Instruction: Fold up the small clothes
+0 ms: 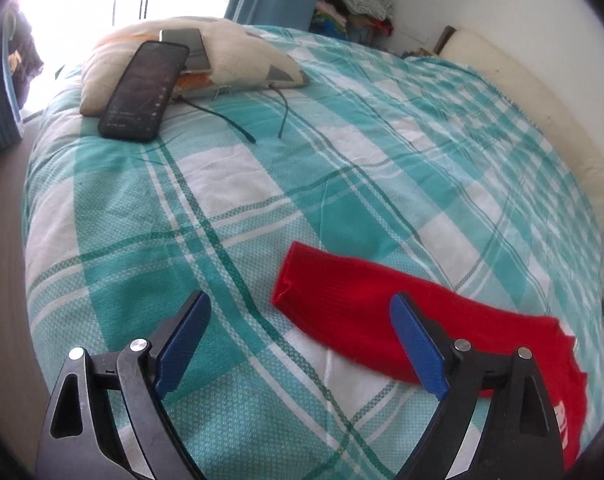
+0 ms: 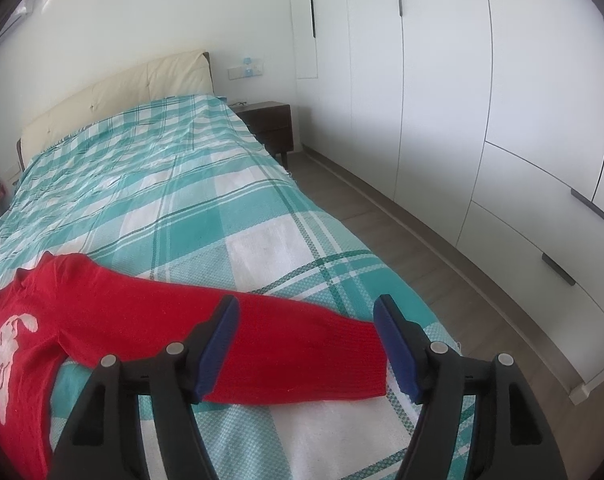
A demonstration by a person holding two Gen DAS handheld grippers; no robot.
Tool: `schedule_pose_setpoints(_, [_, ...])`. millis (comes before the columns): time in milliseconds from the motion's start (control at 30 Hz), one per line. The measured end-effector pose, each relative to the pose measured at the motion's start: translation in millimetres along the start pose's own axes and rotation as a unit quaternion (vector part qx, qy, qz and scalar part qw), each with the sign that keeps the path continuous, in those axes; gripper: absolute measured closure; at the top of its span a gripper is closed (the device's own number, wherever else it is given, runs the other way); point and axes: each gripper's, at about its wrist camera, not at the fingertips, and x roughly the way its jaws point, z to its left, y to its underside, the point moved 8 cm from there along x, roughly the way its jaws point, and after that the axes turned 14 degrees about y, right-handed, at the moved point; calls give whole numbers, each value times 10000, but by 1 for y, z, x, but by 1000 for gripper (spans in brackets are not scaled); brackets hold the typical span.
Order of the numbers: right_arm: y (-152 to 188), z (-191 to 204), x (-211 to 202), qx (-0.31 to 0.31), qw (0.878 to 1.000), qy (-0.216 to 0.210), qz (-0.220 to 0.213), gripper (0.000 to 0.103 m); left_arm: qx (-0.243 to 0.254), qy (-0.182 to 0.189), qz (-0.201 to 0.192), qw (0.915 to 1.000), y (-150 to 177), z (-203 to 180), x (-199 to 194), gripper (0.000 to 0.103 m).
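A small red sweater [image 2: 102, 308] with a white animal figure [image 2: 10, 344] on its chest lies flat on the teal-and-white checked bedspread [image 2: 182, 184], both sleeves spread out. My right gripper [image 2: 307, 300] is open; one sleeve [image 2: 302, 344] lies on the bed between its blue pads, its cuff beside the right pad [image 2: 398, 348], which does not press it. In the left wrist view the other sleeve [image 1: 342, 304] lies on the bedspread [image 1: 262, 184]. My left gripper [image 1: 300, 298] stands wide open over its cuff end, holding nothing.
A black phone [image 1: 142, 88] leans on a cream pillow [image 1: 242, 52] at the far side, with thin dark cables [image 1: 230, 120] beside it. A clothes pile [image 1: 362, 0] sits behind. Dark nightstand [image 2: 268, 120], white wardrobe [image 2: 462, 100] and floor [image 2: 382, 216] lie right of the bed.
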Motion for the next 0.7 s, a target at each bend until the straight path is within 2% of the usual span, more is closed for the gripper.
schedule_pose_setpoints(100, [-1,3,-4,-63,10000,-25,-68,33,428,363,-76,9984,10,-31,-10,10])
schedule_pose_setpoints(167, [0,10,-9,-208,9996,-79,-163,33,995,623,-5,9931,28,-63,-12,9])
schedule_pose_setpoints(267, [8,33,-21,-407,9980,-458,-179,28,1819,1036,425,9769,67,-115,-4,7])
schedule_pose_setpoints(367, [32,68,-32,-681,9931,-957,36,26,2156,1371,1001,9616,104,-154,15,7])
schedule_pose_setpoints(467, [57,110,-40,-1236,9840,-1280,83,26,2396,1272,1116,9560,124,-172,40,7])
schedule_pose_setpoints(533, [67,129,-41,-1444,9796,-1397,37,26,2518,986,1269,9543,137,-169,60,7])
schedule_pose_setpoints(600, [74,137,-33,-1490,9791,-1380,127,26,2646,763,1534,9490,149,-163,77,5])
schedule_pose_setpoints(700, [88,138,-11,-1561,9791,-1210,483,26,2697,704,1491,9487,151,-161,72,0])
